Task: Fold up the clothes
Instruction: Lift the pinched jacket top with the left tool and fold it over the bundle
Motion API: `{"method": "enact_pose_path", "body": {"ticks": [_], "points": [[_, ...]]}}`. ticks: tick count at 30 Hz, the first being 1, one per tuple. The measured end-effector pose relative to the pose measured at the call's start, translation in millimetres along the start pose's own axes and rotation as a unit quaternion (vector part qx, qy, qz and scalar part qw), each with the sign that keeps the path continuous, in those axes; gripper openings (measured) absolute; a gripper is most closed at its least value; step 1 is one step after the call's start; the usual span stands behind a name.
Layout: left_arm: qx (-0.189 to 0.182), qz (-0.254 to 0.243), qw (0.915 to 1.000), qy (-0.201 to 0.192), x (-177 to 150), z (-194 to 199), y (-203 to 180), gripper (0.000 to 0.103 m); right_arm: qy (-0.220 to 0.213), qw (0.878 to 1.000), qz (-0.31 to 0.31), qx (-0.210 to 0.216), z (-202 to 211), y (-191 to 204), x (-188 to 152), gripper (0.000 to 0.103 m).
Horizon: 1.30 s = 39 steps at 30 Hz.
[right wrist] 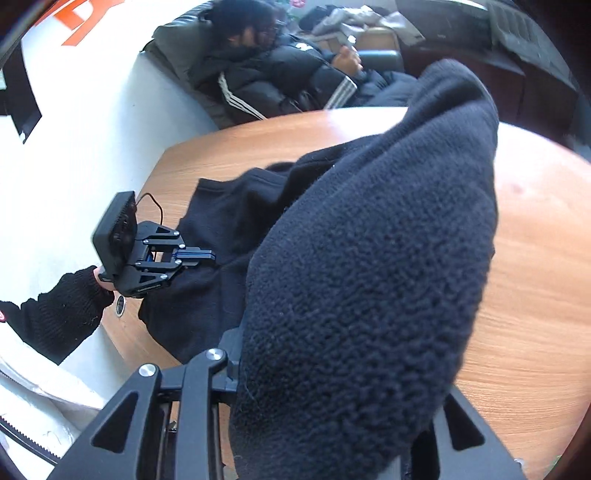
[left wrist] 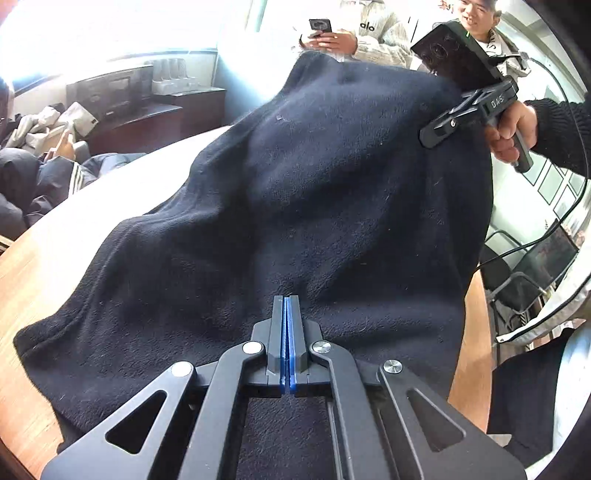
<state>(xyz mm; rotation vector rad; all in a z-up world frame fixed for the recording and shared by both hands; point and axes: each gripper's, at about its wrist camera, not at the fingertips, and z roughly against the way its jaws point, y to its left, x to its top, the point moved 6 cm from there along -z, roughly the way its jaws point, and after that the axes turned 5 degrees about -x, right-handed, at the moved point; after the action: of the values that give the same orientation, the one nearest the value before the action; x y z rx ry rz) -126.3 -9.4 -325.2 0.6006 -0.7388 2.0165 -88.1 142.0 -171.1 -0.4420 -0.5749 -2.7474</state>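
Left gripper (left wrist: 287, 301) shows its two blue-lined fingers pressed flat together, with no cloth visible between the blades; its tips sit right at the near part of a dark navy fleece garment (left wrist: 295, 206). Whether the tips pinch any fabric cannot be told. Right gripper (left wrist: 439, 131), held in a hand (left wrist: 511, 129) with a black knit sleeve, reaches into the raised far edge of the fleece; in its own view the cloth drapes thickly over its fingers and hides them, so it appears to be holding the fleece up, though the pads themselves cannot be seen. The fleece is lifted on the right side and slopes down to lie spread on the surface (right wrist: 535, 258), which is a rounded, light brown wood-grain top with a smooth finish. The fabric is nubby and fuzzy, flecked with pale lint, and falls in soft, heavy folds. Beyond the surface stand dark wooden cabinets (left wrist: 147, 107) under a bright window. A seated person in a black puffy jacket (right wrist: 280, 81) with white stripes lounges to one side, and two others stand behind, one holding a phone (left wrist: 320, 26).
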Motion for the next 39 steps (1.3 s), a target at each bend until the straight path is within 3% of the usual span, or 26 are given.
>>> {"method": "enact_pose_path", "body": {"ticks": [3,8,15,23,31,36,39], "points": [[-0.012,0.006,0.9981,0.06,-15.3,-31.5,3.3,0.0,0.002,1.0,-0.008,-0.014,-2.7,5.1,4.4,0.033],[-0.022,0.031,0.9983,0.044,-9.6,-26.0,9.5,0.001,-0.001,1.0,0.009,-0.021,-3.0,33.5,15.9,0.033],[-0.019,0.041,0.9975,0.054,8.9,-19.8,7.6,0.001,0.014,0.998,0.06,-0.034,-0.9,126.7,40.4,0.033],[-0.051,0.074,0.9953,0.035,8.9,35.9,27.0,0.002,0.053,0.991,0.057,-0.11,-58.0,222.6,61.7,0.033],[-0.04,0.095,0.9947,-0.005,-7.1,113.3,35.8,0.0,0.055,0.98,0.038,-0.187,-78.9,209.8,69.2,0.033],[-0.035,0.102,0.9941,0.008,8.8,108.8,38.6,0.001,0.062,0.969,0.034,-0.237,-61.9,179.7,72.5,0.033],[-0.031,0.095,0.9948,0.016,23.4,105.6,42.1,0.002,0.069,0.956,0.028,-0.285,-34.5,148.3,71.7,0.033]]}}
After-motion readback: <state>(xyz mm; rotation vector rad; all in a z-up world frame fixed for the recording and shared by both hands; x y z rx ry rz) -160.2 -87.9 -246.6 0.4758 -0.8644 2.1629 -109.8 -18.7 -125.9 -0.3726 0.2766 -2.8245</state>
